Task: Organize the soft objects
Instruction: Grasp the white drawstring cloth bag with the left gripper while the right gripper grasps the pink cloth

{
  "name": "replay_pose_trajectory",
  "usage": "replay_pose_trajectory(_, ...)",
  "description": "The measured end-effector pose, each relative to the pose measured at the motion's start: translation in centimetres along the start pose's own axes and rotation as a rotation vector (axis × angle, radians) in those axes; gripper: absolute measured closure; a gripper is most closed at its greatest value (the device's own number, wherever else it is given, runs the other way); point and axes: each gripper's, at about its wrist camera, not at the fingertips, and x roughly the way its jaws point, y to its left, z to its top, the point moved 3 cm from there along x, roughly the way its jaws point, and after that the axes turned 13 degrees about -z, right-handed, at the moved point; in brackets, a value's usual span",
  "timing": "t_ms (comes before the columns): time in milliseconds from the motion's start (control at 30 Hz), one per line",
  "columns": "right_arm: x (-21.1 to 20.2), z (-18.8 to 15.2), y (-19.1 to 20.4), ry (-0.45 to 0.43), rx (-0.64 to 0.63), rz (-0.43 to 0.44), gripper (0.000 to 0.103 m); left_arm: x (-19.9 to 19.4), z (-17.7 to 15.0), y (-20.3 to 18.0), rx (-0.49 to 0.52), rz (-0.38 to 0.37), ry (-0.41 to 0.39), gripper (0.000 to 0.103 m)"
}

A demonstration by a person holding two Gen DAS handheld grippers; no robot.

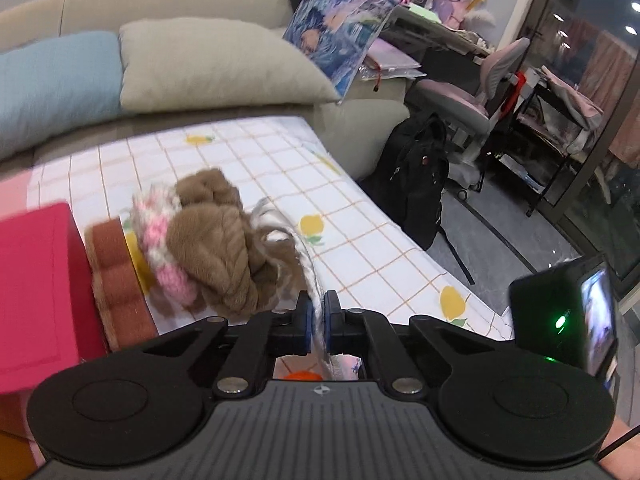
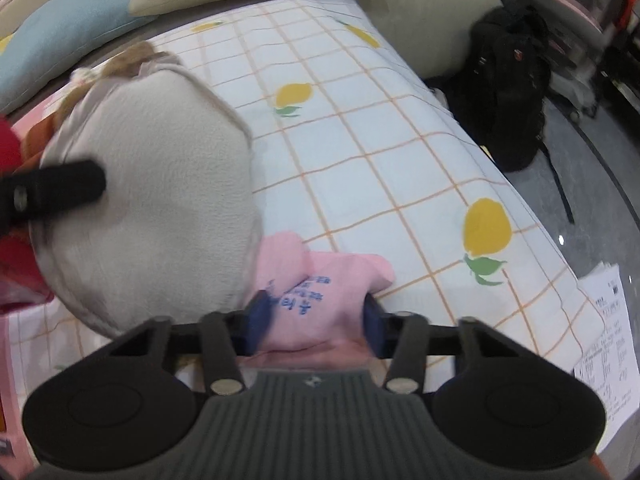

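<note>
My left gripper (image 1: 319,312) is shut on the thin edge of a round cream cushion (image 1: 310,276), seen edge-on between the blue pads. In the right wrist view the same cushion (image 2: 160,200) stands on edge, with the left gripper's black finger (image 2: 60,190) against its face. A brown plush toy (image 1: 216,248) with a pink-and-white knitted band (image 1: 160,236) lies just left of the cushion. My right gripper (image 2: 314,322) is open, its jaws either side of a pink soft item with blue print (image 2: 316,296) lying on the lemon-print sheet (image 2: 380,132).
A red box (image 1: 36,288) and a brown ridged cushion (image 1: 116,276) lie at the left. A blue pillow (image 1: 56,80) and a beige pillow (image 1: 216,64) lean on the sofa back. A black backpack (image 1: 416,176), chair and papers (image 2: 608,340) stand on the floor right.
</note>
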Motion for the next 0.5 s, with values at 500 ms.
replay_pose_trajectory(500, -5.0, -1.0, -0.1, -0.144, -0.008, 0.074, 0.1, -7.5, 0.3, -1.1, -0.018, -0.052, -0.13, 0.098)
